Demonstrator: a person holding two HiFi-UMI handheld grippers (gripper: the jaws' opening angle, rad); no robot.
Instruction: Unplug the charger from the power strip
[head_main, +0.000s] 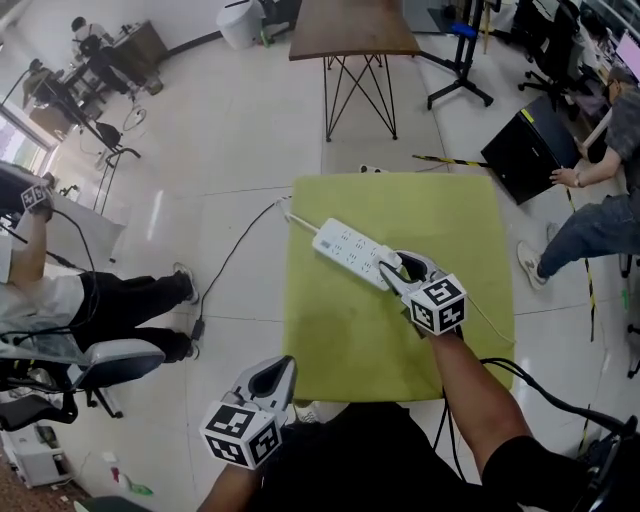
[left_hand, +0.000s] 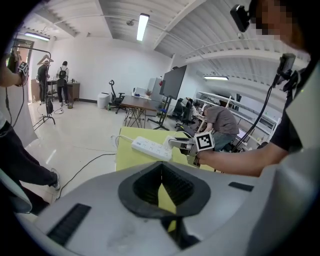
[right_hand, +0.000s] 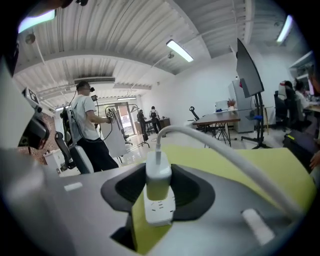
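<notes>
Right gripper (head_main: 402, 270): fingers clamped on charger (right_hand: 158, 172), which stands upright on near end of strip (head_main: 348, 250) on table (head_main: 400, 345). Strip runs away up-left. Pull likely straight up off strip face. Left gripper (head_main: 272, 378): fingers together, empty, well apart.

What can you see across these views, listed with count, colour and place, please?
cloth-covered square table: one, yellow-green, centre
white power strip: one, white, slantwise on the table's far left part
white charger: one, white, at the strip's near end
charger cable: one, white, arcing right from the charger
floor cable: one, black, left of the table
wooden table: one, brown top, black legs, beyond
flat case: one, black, floor at far right
bystanders: two nearby, one left, one right
right gripper: one, grey, closed on the charger
left gripper: one, grey, jaws together, empty, at the table's near-left corner
</notes>
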